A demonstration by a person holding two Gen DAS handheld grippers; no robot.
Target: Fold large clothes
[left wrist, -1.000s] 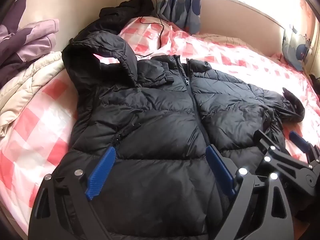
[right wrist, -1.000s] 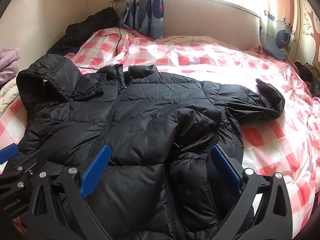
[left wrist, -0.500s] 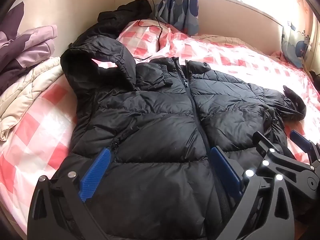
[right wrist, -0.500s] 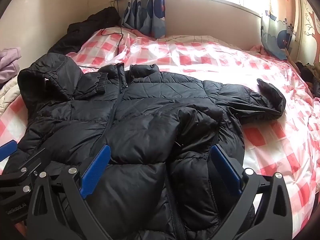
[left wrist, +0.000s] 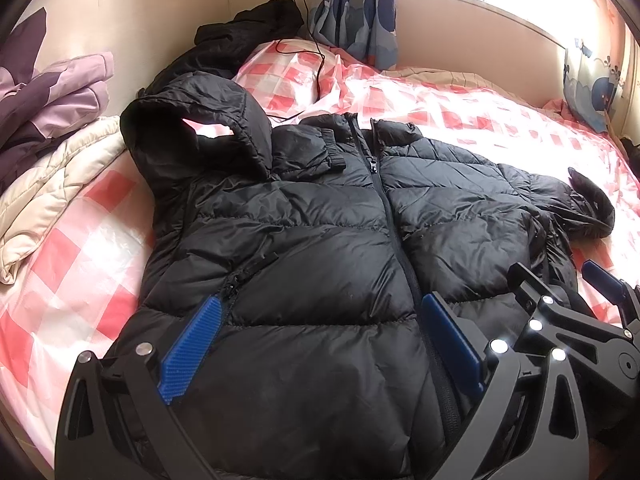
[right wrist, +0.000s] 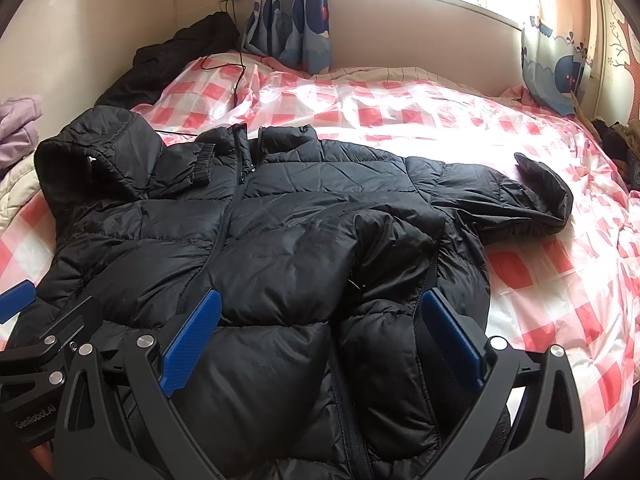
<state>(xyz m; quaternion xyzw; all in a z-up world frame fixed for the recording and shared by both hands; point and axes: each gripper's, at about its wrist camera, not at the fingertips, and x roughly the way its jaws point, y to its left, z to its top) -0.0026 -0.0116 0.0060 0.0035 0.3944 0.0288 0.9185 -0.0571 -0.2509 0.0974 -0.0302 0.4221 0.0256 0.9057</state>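
A black hooded puffer jacket (left wrist: pixel 320 240) lies front up on the pink checked bed (left wrist: pixel 80 260), zipped, hood at the far left. One sleeve is folded across the chest near the collar. The other sleeve (right wrist: pixel 520 192) stretches out to the right. The jacket also fills the right wrist view (right wrist: pixel 280 248), with a raised fold near its right side. My left gripper (left wrist: pixel 320 336) is open over the jacket's lower left half. My right gripper (right wrist: pixel 320 332) is open over the lower right half. Each gripper shows at the edge of the other's view.
A cream quilt (left wrist: pixel 52 184) and purple clothes (left wrist: pixel 48 92) are piled at the left. Another black garment (left wrist: pixel 240 40) lies by the wall under a socket with a cable. Curtains (right wrist: pixel 296 12) and the window wall are at the far side. More clothes (right wrist: pixel 616 140) lie at the far right.
Both grippers have drawn back and up slightly, so the jacket sits lower in the views. The jacket has not moved. Both grippers stay open.
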